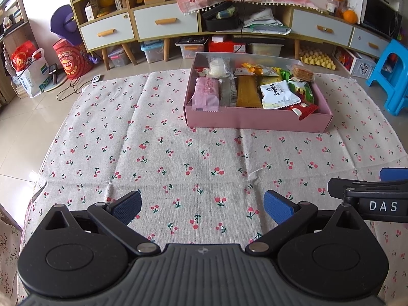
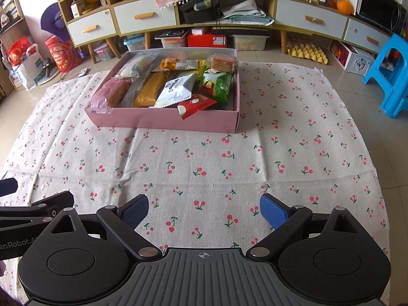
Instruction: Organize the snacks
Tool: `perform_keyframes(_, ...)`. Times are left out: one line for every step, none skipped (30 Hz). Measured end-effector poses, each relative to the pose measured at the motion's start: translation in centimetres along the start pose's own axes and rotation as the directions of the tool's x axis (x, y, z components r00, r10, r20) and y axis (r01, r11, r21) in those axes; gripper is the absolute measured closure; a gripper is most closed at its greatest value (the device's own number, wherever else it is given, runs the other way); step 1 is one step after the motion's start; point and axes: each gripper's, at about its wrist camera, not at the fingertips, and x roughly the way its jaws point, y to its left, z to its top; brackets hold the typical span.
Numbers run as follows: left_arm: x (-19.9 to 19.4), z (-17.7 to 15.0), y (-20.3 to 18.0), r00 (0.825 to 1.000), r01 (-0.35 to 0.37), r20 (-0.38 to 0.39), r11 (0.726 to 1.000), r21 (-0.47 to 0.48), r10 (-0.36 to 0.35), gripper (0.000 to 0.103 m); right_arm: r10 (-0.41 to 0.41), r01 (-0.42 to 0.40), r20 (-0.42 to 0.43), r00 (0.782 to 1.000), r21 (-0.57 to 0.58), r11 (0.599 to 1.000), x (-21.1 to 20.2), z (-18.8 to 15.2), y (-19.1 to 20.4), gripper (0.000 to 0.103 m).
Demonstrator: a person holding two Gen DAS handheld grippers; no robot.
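Observation:
A pink shallow box (image 1: 257, 121) (image 2: 163, 119) sits on the cherry-print cloth (image 1: 178, 158) (image 2: 204, 158), filled with several wrapped snacks: a pink packet (image 1: 206, 94) (image 2: 112, 94), a gold bar (image 1: 247, 91), a white pouch (image 1: 278, 94) (image 2: 176, 89), green packets (image 2: 216, 84) and a red packet (image 2: 196, 104). My left gripper (image 1: 202, 207) is open and empty, low over the cloth well in front of the box. My right gripper (image 2: 204, 209) is open and empty beside it, also short of the box.
A long cabinet with drawers (image 1: 165, 23) stands behind the cloth, with storage bins under it. A blue plastic stool (image 1: 392, 76) (image 2: 390, 76) stands at the right. Bags (image 1: 30, 71) sit at the left on the tiled floor.

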Motion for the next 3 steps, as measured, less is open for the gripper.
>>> perform_keyframes(-0.04, -0.02, -0.03, 1.000, 0.001, 0.002, 1.000, 0.002, -0.001, 0.001, 0.000, 0.000, 0.000, 1.000, 0.000, 1.000, -0.01, 0.03, -0.01, 0.007)
perform_keyframes(-0.07, -0.04, -0.08, 1.000, 0.001, 0.004, 1.000, 0.005, -0.001, 0.001, 0.000, 0.000, 0.000, 1.000, -0.001, 1.000, 0.00, 0.03, -0.01, 0.007)
perform_keyframes(-0.06, -0.05, -0.10, 1.000, 0.002, 0.004, 1.000, 0.008, -0.002, 0.001, 0.001, -0.001, -0.002, 1.000, -0.002, 1.000, 0.07, 0.03, -0.03, 0.007)
